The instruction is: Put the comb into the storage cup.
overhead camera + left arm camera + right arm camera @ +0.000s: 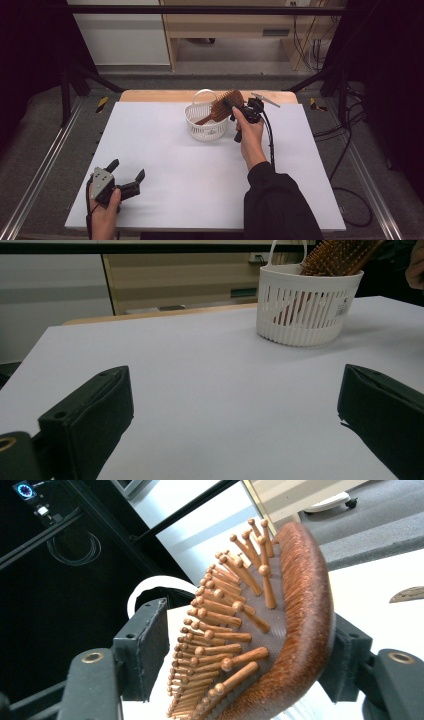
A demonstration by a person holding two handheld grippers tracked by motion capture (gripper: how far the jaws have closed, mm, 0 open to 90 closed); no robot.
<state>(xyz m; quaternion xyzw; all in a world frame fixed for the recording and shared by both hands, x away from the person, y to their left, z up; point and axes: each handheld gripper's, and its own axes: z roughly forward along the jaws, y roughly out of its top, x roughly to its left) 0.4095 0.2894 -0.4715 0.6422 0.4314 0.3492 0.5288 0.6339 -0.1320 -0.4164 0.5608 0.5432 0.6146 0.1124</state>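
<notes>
lab; black frame, cables

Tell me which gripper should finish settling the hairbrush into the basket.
Right. The right gripper has its jaws around the wooden hairbrush at the white basket; the left gripper sits open far off.

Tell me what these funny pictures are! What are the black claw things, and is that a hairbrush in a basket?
A person sits at a table holding a pinching tool, called a gripper, in each hand. One picture comes from a camera up high. The other two come from little cameras riding on the grippers, so you see their black jaws up close. The left gripper rests near the table's front edge, jaws open and holding nothing. Farther back stands a white basket with a handle. Yes, that is a wooden hairbrush! Its handle end is down in the basket, leaning on the rim. The right gripper has its jaws around the brush head, but one pad stands off the bristles, so the grip looks loose.
</notes>
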